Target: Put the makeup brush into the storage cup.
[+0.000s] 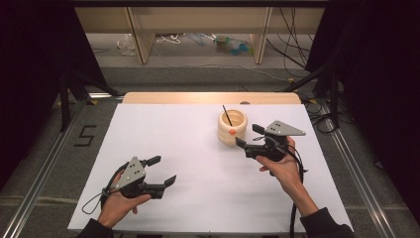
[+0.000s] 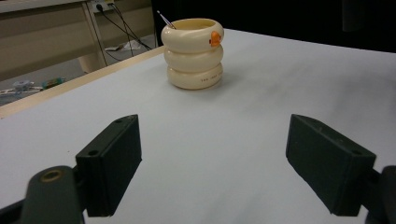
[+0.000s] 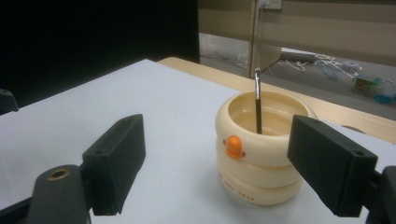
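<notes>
A cream ringed cup with a small orange knob stands on the white table, right of centre. A thin dark stick leans inside it. My right gripper is open, just right of the cup, jaws pointing at it. In the right gripper view the cup sits close ahead between the spread jaws, the stick upright in it. My left gripper is open at the front left, with nothing in it. The left gripper view has the cup far ahead.
The white sheet covers the table, whose wooden back edge shows behind it. Beyond the table are wooden furniture legs, cables and small clutter on the floor. Metal rails run along both sides.
</notes>
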